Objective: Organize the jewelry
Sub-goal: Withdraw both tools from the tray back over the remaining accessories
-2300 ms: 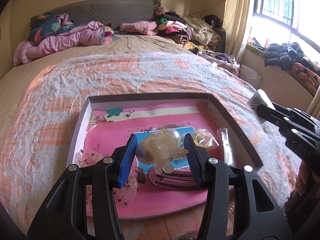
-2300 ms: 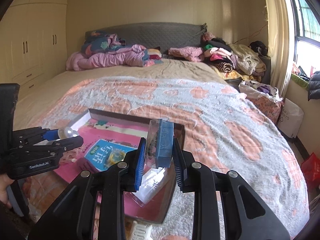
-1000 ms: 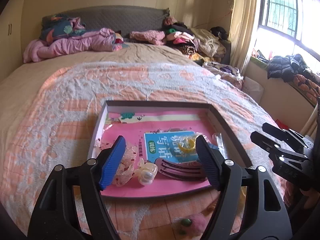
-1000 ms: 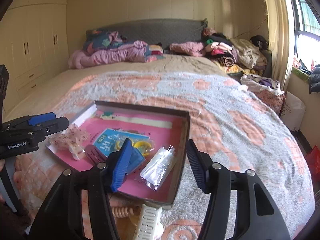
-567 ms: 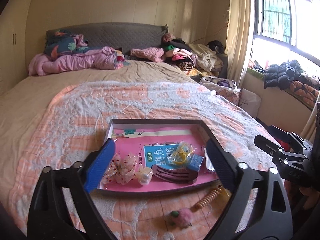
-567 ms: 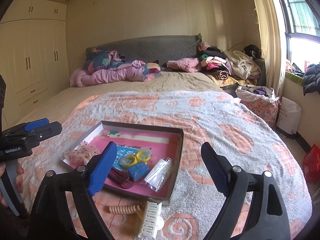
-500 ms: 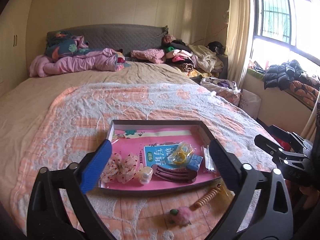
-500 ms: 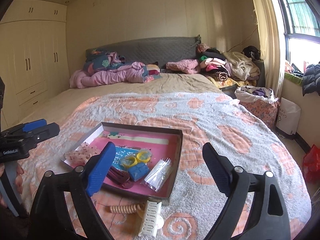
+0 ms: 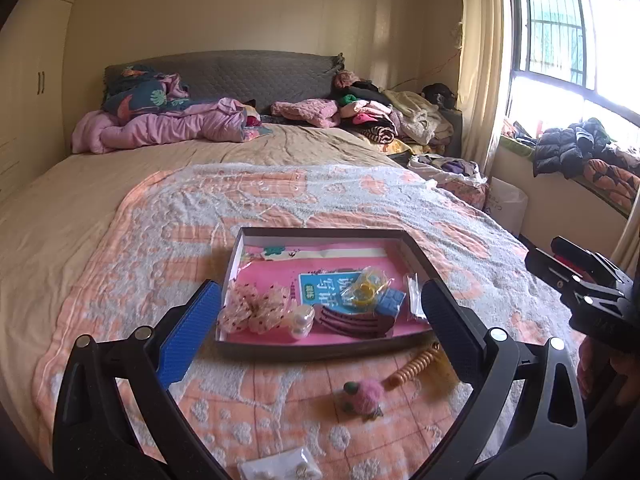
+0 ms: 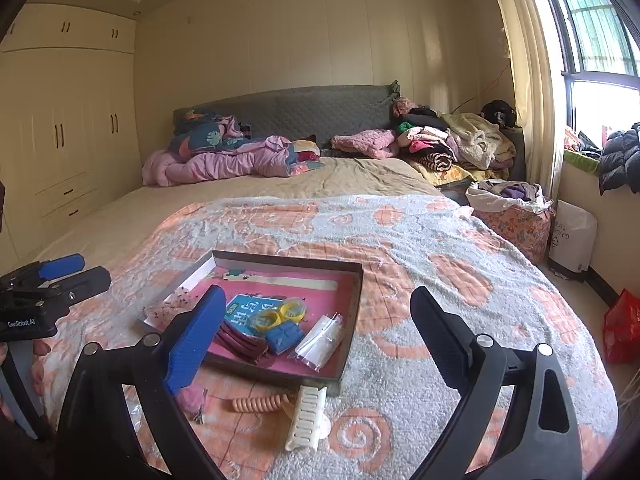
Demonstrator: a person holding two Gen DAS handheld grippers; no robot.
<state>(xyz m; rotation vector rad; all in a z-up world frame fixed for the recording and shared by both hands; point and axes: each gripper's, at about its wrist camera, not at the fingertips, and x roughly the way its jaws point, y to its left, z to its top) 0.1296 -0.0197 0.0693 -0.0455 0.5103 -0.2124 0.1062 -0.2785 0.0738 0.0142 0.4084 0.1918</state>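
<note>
On the bed, the tray [image 9: 320, 350] sits mid-frame with loose pieces below it: a coil tie [image 10: 260, 403] lying crosswise and a white clip [image 10: 306, 416] lying lengthwise, nearer the right gripper [image 10: 316, 340], its empty fingers opening wide; the left gripper [image 9: 320, 322] gapes empty.

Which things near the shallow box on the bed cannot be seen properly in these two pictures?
- Fuzzy pink ball clip: blurred in the left wrist view; in the right wrist view the right gripper's blue finger covers most of it.
- Small clear plastic bag: cut off by the bottom edge of the left wrist view; its contents are too small.
- Speckled sheer bow: half hidden in the right wrist view.
</note>
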